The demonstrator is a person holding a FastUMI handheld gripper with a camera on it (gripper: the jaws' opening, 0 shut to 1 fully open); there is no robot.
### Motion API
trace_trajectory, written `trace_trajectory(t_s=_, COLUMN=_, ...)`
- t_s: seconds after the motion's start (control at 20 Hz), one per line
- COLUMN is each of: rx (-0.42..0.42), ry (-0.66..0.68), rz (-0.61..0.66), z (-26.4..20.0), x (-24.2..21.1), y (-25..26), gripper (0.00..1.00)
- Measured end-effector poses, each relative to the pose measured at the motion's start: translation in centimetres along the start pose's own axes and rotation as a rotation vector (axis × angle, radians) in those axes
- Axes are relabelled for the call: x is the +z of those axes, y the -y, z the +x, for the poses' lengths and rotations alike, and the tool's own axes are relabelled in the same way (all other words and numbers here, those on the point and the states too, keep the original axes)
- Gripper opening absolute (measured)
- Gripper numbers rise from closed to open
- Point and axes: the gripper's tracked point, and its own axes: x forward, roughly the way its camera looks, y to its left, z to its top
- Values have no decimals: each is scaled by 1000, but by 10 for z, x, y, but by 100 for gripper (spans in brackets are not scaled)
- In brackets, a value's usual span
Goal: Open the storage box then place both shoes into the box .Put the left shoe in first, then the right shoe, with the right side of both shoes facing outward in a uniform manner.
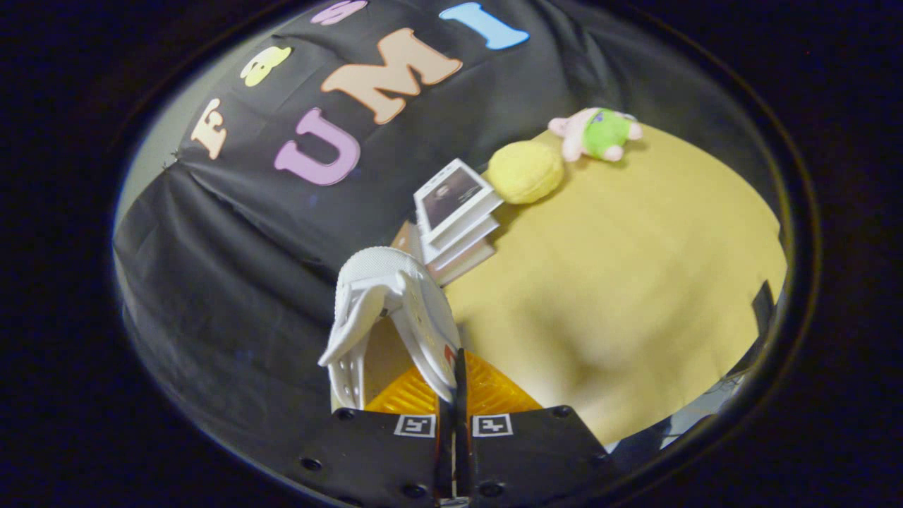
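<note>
A white perforated shoe (395,303) hangs in the air, held up off the yellow table (635,282). My gripper (455,384) is shut on the shoe's side wall near the collar, both fingers pressed together on the thin edge. The shoe's opening faces me, with its straps on the left side. The whole view is tilted, so the table slopes away to the right. The storage box and the other shoe are out of sight.
A stack of books (455,219) lies at the table's far edge. Beside it sit a round yellow plush (525,171) and a pink and green plush toy (596,132). The black booth cloth hangs behind.
</note>
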Motion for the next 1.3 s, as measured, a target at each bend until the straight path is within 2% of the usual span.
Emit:
trace_trajectory(t_s=0.1, rx=61, ry=-48, rz=-15, z=17, x=-18, y=-36, gripper=5)
trace_trajectory(t_s=0.2, rx=48, ry=-84, rz=-57, z=37, x=-35, y=-54, gripper=5)
trace_trajectory(t_s=0.4, rx=-87, ry=-111, rz=-164, z=73, x=-72, y=-53, gripper=5)
trace_trajectory(t_s=0.55, rx=-181, ry=-79, rz=-238, z=88, x=-81, y=-44, gripper=5)
trace_trajectory(t_s=0.8, rx=-242, ry=-10, rz=-369, z=98, x=-83, y=-44, gripper=5)
trace_trajectory(t_s=1.15, rx=-327, ry=42, rz=-428, z=122, x=-84, y=-41, gripper=5)
trace_trajectory(t_s=1.3, rx=-275, ry=26, rz=-467, z=124, x=-93, y=-55, gripper=28)
